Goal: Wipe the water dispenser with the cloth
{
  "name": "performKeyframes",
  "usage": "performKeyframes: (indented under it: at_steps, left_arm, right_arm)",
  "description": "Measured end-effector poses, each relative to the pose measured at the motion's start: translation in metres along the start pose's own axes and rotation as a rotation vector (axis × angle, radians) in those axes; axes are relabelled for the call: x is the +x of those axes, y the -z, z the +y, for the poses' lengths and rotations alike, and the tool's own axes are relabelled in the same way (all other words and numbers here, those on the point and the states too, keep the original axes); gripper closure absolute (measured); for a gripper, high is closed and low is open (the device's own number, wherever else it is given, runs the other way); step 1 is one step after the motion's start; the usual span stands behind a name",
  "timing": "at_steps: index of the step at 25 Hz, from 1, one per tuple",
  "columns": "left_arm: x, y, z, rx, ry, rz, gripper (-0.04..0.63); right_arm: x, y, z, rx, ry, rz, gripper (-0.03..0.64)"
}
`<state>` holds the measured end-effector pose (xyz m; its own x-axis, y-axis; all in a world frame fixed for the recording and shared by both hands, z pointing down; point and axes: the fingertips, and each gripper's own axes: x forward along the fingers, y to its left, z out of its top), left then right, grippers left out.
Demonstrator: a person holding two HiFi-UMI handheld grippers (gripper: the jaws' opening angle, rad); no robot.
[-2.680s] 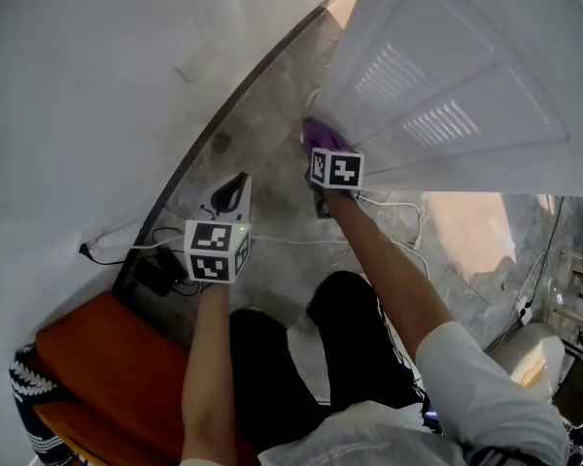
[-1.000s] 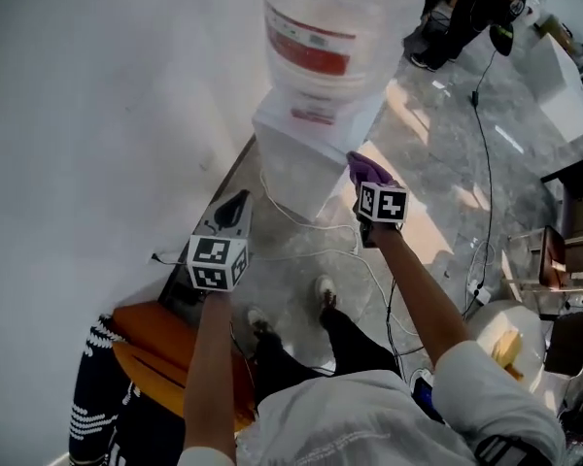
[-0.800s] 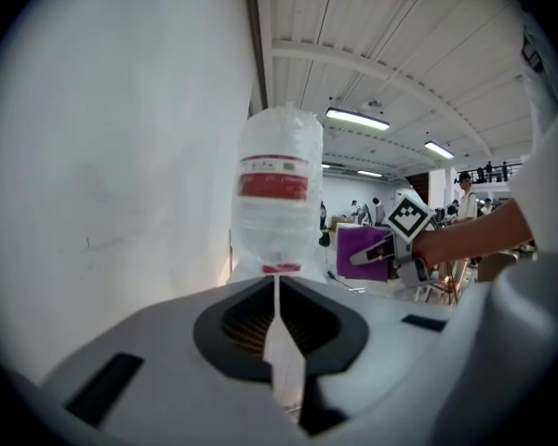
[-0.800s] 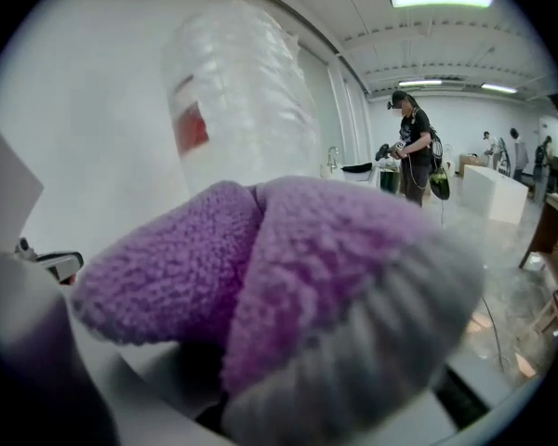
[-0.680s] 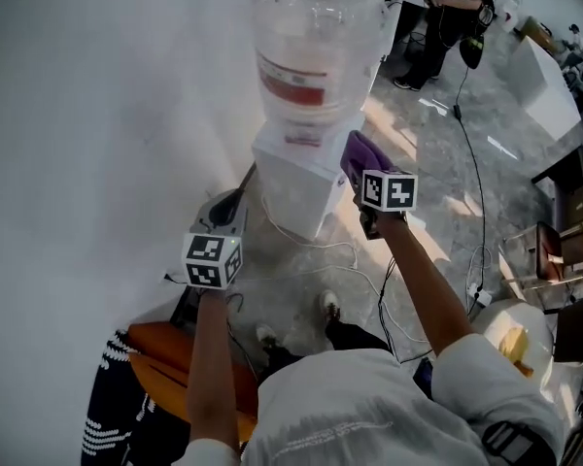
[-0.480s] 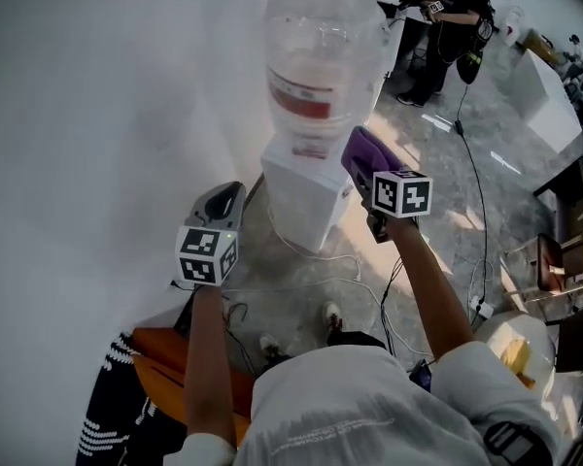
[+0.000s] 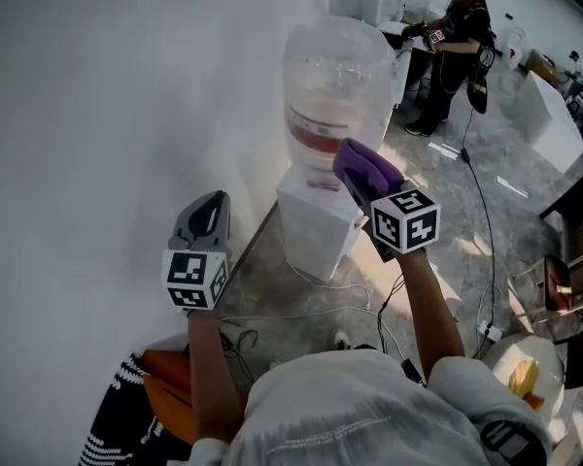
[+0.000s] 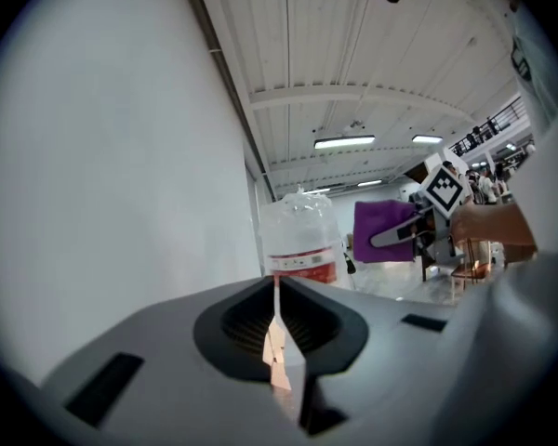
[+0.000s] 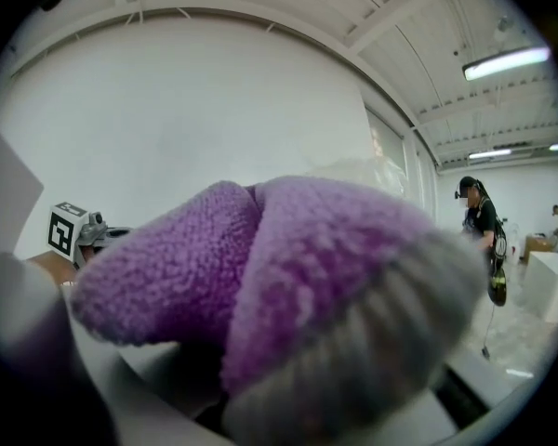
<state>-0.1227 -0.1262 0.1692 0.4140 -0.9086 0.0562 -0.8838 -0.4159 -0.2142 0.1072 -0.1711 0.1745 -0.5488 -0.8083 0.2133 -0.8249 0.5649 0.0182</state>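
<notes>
The white water dispenser [image 7: 316, 229] stands against the wall with a clear bottle [image 7: 336, 95] and its red label on top. My right gripper [image 7: 361, 171] is shut on a purple cloth [image 7: 365, 167], raised beside the bottle's lower part, near the dispenser's top. The cloth [image 9: 260, 268] fills the right gripper view. My left gripper [image 7: 204, 214] is held left of the dispenser near the wall, jaws together with nothing between them. In the left gripper view the bottle [image 8: 298, 240] and the cloth [image 8: 383, 233] show ahead.
White cables [image 7: 330, 299] lie on the stone floor at the dispenser's foot. An orange seat [image 7: 165, 386] sits low at the left. A person in black [image 7: 457, 37] stands far behind. White boxes [image 7: 549, 105] and furniture stand at the right.
The view has risen from the floor and the dispenser's base to the bottle. My right gripper has lifted the cloth from low on the dispenser's side up to the bottle. The left gripper rose too.
</notes>
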Motion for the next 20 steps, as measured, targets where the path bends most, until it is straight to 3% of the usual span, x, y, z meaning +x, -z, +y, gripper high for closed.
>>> performKeyframes:
  at_steps: [7, 20]
  left_arm:
    - [0.000, -0.029, 0.008, 0.058, 0.036, -0.054, 0.571]
    - [0.019, -0.026, 0.009, 0.068, 0.104, -0.044, 0.571]
  right_arm:
    - [0.008, -0.032, 0.028, -0.066, -0.046, -0.059, 0.554]
    - [0.026, -0.042, 0.040, -0.107, -0.089, -0.060, 0.555]
